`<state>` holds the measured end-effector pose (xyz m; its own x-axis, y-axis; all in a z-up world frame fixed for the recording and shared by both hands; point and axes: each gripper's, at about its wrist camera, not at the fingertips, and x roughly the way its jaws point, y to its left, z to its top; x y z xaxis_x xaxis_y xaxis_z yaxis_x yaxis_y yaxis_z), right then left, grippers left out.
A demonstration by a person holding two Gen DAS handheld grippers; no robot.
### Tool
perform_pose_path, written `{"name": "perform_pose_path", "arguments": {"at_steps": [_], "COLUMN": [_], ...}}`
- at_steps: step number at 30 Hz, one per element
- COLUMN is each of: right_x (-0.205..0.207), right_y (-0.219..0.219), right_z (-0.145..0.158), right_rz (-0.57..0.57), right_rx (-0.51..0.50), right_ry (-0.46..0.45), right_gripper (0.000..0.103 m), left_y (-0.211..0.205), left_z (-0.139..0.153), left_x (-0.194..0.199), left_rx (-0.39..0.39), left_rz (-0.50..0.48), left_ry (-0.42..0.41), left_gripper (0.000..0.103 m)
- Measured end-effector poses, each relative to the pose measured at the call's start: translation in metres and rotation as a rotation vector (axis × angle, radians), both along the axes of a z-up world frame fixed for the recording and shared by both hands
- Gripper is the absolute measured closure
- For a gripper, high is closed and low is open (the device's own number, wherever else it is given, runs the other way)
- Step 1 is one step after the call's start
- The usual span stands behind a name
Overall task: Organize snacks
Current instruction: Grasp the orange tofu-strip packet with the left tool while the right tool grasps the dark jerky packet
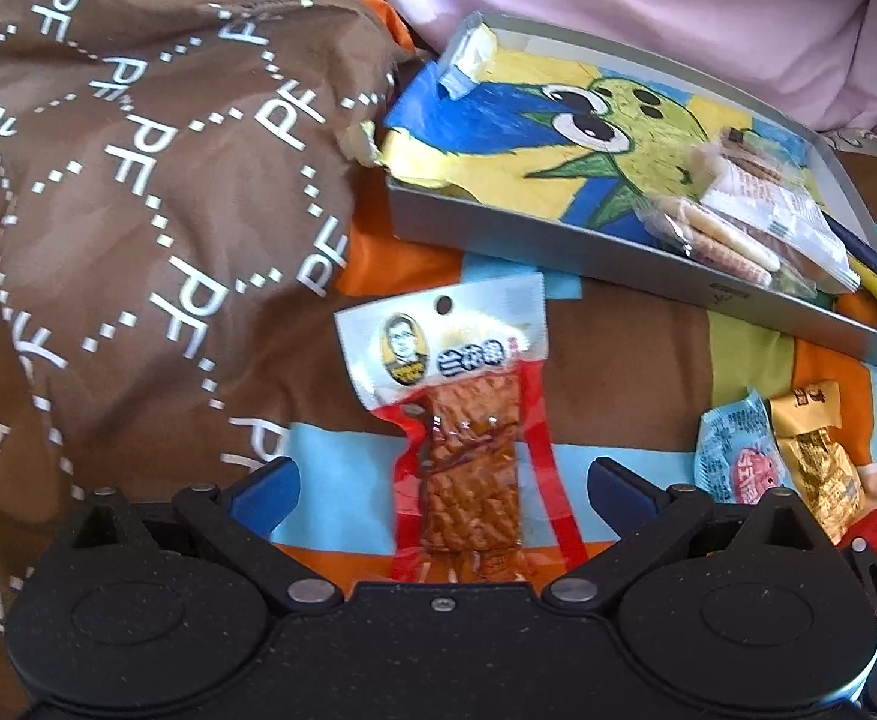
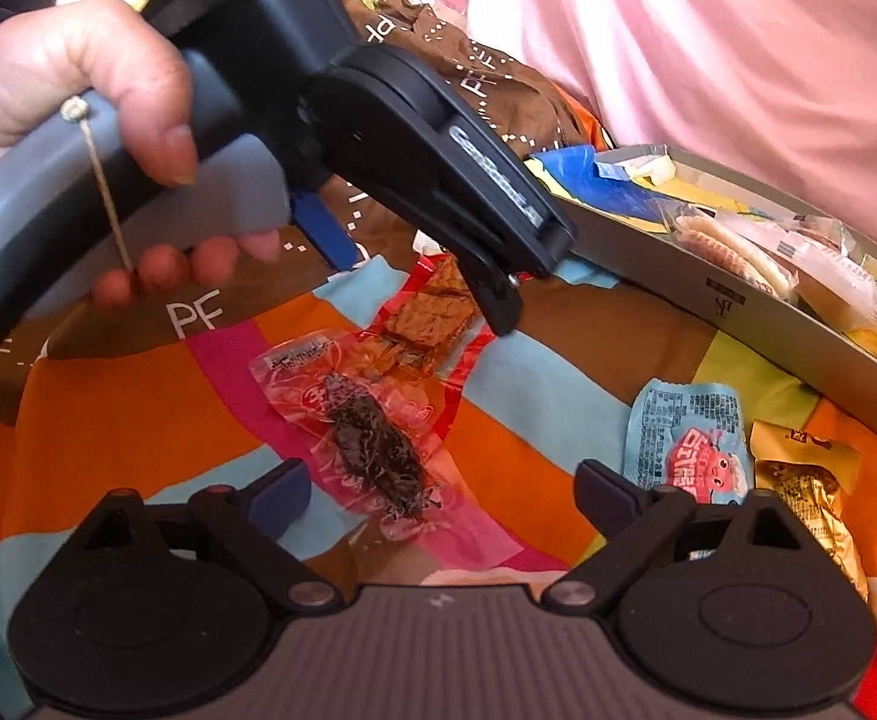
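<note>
Snacks scattered on a patchwork cover beside a grey tin tray

Our left gripper (image 1: 443, 483) is spread wide, empty, over a red-and-clear tofu strip packet (image 1: 462, 420); our right gripper (image 2: 442, 489), equally wide and empty, straddles a pink clear wrapper holding something dark (image 2: 372, 450). The shallow grey metal tray (image 1: 558, 246) holds wrapped biscuits (image 1: 732, 234) on a cartoon print. "PF" repeats across the brown quilted fabric (image 1: 138, 180).
</note>
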<state>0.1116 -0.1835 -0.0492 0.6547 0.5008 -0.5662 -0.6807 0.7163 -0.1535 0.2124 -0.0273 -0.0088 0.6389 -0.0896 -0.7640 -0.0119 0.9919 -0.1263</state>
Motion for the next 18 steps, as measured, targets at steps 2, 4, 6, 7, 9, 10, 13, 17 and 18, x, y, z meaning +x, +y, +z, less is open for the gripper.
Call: {"name": "perform_pose_path", "arguments": {"at_steps": [2,4,6,7,9,10,13,17,18], "right_x": [-0.001,-0.002,-0.003,-0.003,-0.002,-0.002,0.002,0.005,0.006], "right_y": [0.001,0.001,0.001,0.001,0.001,0.0,0.0,0.0,0.0], "right_z": [0.0,0.0,0.0,0.0,0.0,0.0,0.0,0.0,0.001], "right_rz": [0.009,0.021,0.031,0.034,0.039,0.041,0.047,0.06,0.06], "right_rx": [-0.002,0.001,0.002,0.002,0.005,0.007,0.015,0.022,0.023], "right_ry": [-0.002,0.0,0.007,0.011,0.027,0.037,0.071,0.11,0.12], "right_gripper": [0.014,0.019,0.022,0.022,0.025,0.026,0.032,0.041,0.042], "left_y": [-0.004,-0.009,-0.012,-0.013,-0.012,-0.011,-0.006,-0.001,0.0], "left_z": [-0.003,-0.007,-0.009,-0.01,-0.011,-0.012,-0.011,-0.01,-0.01], "left_x": [0.002,0.005,0.007,0.007,0.008,0.009,0.008,0.005,0.005], "left_rx": [0.001,0.02,0.039,0.043,0.043,0.035,0.01,0.015,0.018], "left_rz": [-0.014,-0.03,-0.036,-0.036,-0.026,-0.021,-0.011,-0.014,-0.014], "left_ry": [0.005,0.009,0.009,0.012,0.019,0.022,0.016,0.001,0.003], "left_gripper": [0.001,0.001,0.001,0.001,0.005,0.006,0.011,0.022,0.026]}}
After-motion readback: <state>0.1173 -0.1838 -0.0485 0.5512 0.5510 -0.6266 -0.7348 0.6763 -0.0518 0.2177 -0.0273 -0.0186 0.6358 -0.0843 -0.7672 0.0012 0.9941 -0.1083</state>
